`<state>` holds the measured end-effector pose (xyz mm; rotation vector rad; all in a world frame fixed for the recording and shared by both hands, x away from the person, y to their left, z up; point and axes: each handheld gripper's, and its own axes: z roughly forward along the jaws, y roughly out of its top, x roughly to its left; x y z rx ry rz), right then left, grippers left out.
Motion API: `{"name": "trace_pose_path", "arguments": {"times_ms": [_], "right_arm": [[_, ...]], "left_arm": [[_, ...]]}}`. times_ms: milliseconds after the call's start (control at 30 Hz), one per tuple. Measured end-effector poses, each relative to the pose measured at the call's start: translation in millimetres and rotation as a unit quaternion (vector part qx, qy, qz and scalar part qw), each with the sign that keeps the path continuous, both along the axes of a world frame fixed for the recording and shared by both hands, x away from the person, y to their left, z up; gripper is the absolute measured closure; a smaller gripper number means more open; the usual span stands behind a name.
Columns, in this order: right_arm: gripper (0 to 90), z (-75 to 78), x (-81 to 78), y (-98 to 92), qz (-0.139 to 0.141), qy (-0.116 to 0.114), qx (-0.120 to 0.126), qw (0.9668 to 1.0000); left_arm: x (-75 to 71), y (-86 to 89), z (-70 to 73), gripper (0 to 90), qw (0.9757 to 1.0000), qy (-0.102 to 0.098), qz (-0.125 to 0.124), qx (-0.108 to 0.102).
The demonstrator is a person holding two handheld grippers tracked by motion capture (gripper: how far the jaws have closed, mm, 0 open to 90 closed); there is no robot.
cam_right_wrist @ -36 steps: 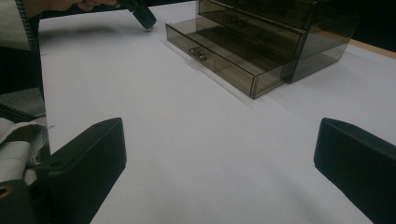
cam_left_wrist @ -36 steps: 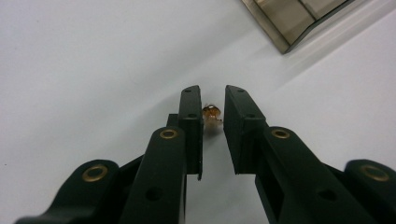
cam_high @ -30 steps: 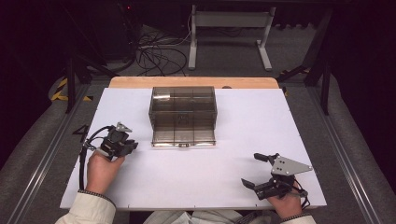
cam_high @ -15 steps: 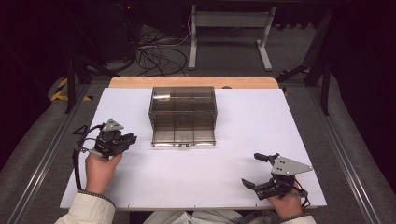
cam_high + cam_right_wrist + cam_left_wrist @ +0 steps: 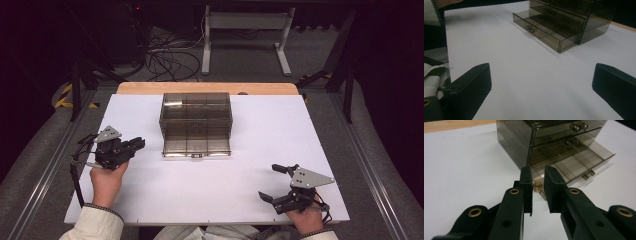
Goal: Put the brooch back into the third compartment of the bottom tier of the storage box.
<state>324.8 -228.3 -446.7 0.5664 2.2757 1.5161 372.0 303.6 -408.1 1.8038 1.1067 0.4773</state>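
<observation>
A white table (image 5: 250, 200) is lying under both tongs, with a strip of bare wood along its far edge.

A smoky clear drawer box (image 5: 196, 120) is sitting ahead of both tongs, to the right of the left tongs and up and to the left of the right tongs, well apart from each. Its bottom drawer (image 5: 197, 146) is standing pulled out toward the person; in the left gripper view it (image 5: 576, 166) is showing dividers inside and a small handle at its front.

The left tongs (image 5: 136, 144) are hovering beside the box's left side, pointing toward the drawer's near corner. Their jaws are standing nearly together with a narrow gap, gripping nothing that I can see. In the left gripper view a small tan thing (image 5: 537, 187) is showing through that gap, just beyond the tips; I cannot tell what it is.

The right tongs (image 5: 272, 182) are resting near the table's near right corner, jaws spread wide and empty.
</observation>
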Motion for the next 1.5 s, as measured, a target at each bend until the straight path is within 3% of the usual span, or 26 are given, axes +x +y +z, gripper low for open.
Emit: {"name": "trace_pose_path", "arguments": {"times_ms": [633,833,1500], "right_arm": [[3.0,-0.1,0.2,0.5,0.000,0.001,-0.001,1.0000],[3.0,0.0,-0.2,0.6,-0.001,-0.001,-0.001,1.0000],[3.0,-0.3,-0.1,1.0,-0.001,0.000,-0.003,1.0000]], "left_arm": [[-4.4,-1.8,3.0,77.8,0.9981,-0.041,-0.029,-0.035],[1.0,-5.6,5.1,77.8,0.9973,-0.024,-0.041,-0.056],[13.3,-54.5,26.2,77.6,0.9955,-0.032,-0.081,-0.038]]}}
